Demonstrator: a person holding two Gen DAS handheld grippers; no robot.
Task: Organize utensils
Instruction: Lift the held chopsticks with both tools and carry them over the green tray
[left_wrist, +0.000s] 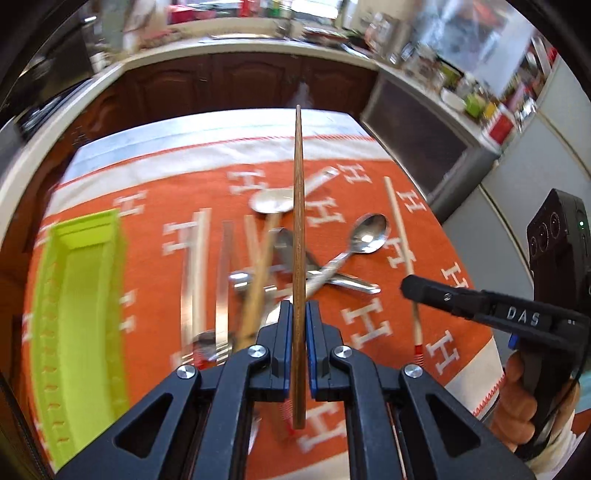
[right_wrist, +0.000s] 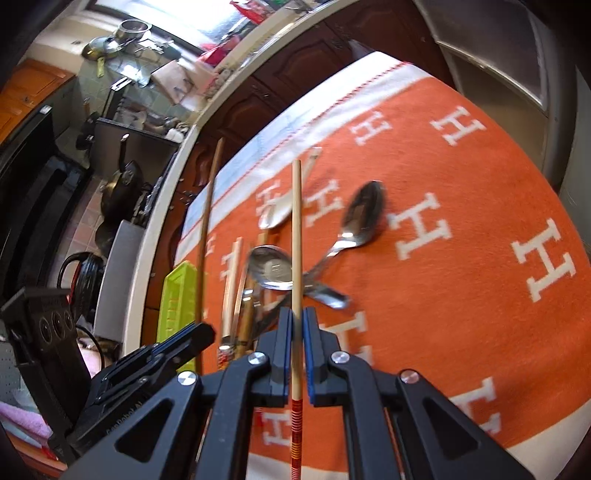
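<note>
Left hand-held gripper (left_wrist: 299, 314) clamped on dark wooden chopstick (left_wrist: 298, 221), right hand-held gripper (right_wrist: 297, 321) clamped on pale red-banded chopstick (right_wrist: 296, 236), green tray (left_wrist: 81, 314) at nine o'clock of spoons (left_wrist: 365, 232).

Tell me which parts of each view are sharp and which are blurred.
Left wrist: the dark chopstick and left gripper are sharp; the green tray and cloth smear. Right wrist: the pale chopstick and right gripper are sharp; spoons blur.

A table is covered by an orange cloth (left_wrist: 155, 280) patterned with white H letters. A heap of spoons (left_wrist: 367, 232), chopsticks (left_wrist: 199, 266) and a fork (left_wrist: 218, 347) is spread on it. Left of the heap, a green tray (left_wrist: 79, 314) is set.
</note>
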